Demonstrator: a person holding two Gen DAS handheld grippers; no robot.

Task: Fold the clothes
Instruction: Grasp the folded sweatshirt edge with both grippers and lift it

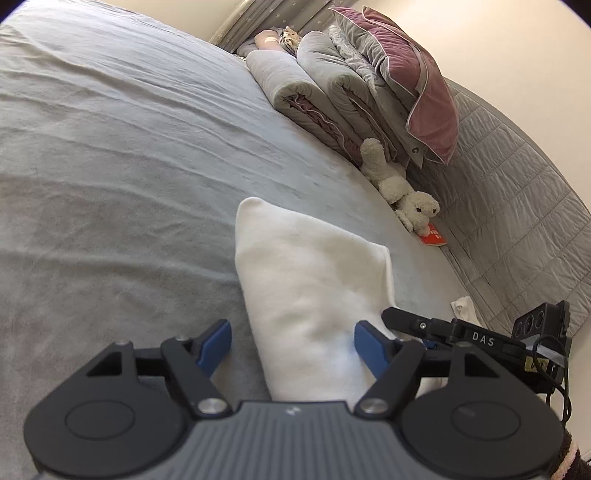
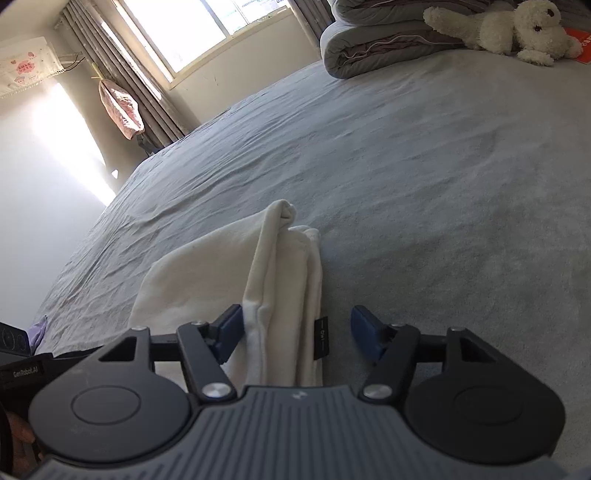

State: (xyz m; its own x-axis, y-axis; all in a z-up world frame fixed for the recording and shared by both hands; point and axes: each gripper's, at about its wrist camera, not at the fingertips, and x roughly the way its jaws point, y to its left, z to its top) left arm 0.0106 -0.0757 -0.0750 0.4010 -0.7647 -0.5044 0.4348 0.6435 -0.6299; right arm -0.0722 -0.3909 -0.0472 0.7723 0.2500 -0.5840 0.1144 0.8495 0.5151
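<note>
Nearby, a plush dog [image 1: 402, 195] and folded quilts [image 1: 317, 92] border the white garment [image 1: 310, 280].

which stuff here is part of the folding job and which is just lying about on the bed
Part of the job:
white garment, folded, between both grippers
left gripper, open
right gripper, open

Just lying about:
plush dog
rolled quilts
pink pillow
red book
grey bed sheet

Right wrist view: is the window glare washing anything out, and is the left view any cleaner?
Right wrist view: the window and the sunlit wall blow out; the white garment stays readable. Left wrist view: even light, slight blur, fisheye bending the bed edge.
</note>
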